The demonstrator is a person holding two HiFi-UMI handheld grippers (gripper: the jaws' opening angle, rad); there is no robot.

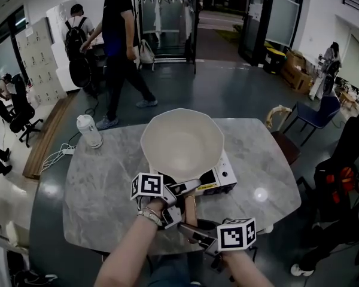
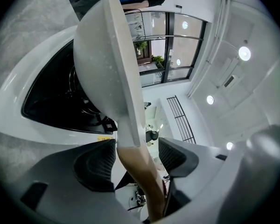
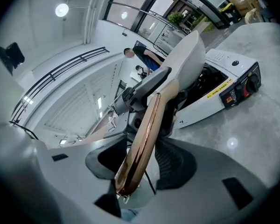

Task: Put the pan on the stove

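Note:
A white pan [image 1: 182,142] rests on the white portable stove [image 1: 218,178] in the middle of the marble table [image 1: 102,190]. Its tan handle [image 1: 191,207] points toward me. My left gripper [image 1: 188,188] straddles the handle close to the bowl. In the left gripper view the left gripper [image 2: 135,160] stands open, with a gap between the handle [image 2: 139,176] and each pad. My right gripper [image 1: 192,227] sits at the handle's copper end [image 3: 142,139]. In the right gripper view the right gripper [image 3: 137,162] has the handle between its jaws, and a thin gap shows at one pad.
A white bottle [image 1: 89,130] stands at the table's far left corner. A wooden chair [image 1: 279,130] and a blue chair [image 1: 317,115] sit to the right. A person [image 1: 121,46] walks beyond the table. The stove's knob side [image 3: 245,85] faces me.

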